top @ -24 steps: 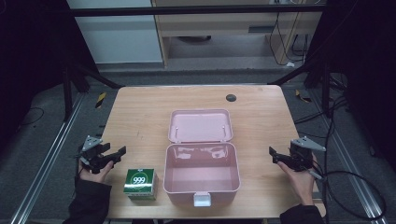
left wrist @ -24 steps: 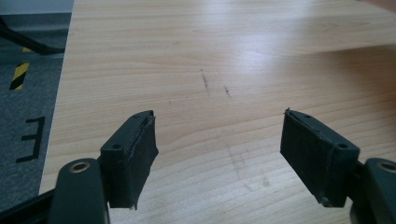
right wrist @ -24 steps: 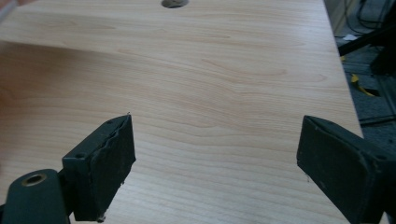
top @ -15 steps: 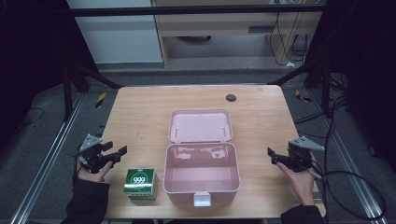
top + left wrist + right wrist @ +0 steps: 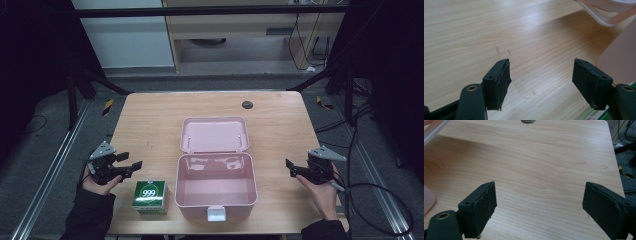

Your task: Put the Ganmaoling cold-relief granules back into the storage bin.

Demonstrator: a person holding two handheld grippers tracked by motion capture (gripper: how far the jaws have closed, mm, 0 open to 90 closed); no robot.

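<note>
Wooden worktop (image 5: 150,125) carries an open pink box (image 5: 216,187) — lid back, ready for filling. Green carton (image 5: 150,196) sits just left of it; left gripper (image 5: 131,167) nearby, right gripper (image 5: 291,167) opposite, both parted, empty.

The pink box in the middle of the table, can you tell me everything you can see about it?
The pink box looks like smooth plastic with rounded corners. It stands open on the wooden table, its lid swung back on the far side and lying flat, inside facing up. The deep bottom part looks empty. A small white latch sits on its near front wall. A green carton stands just to its left, with a narrow gap between them. Neither gripper touches the box.
</note>
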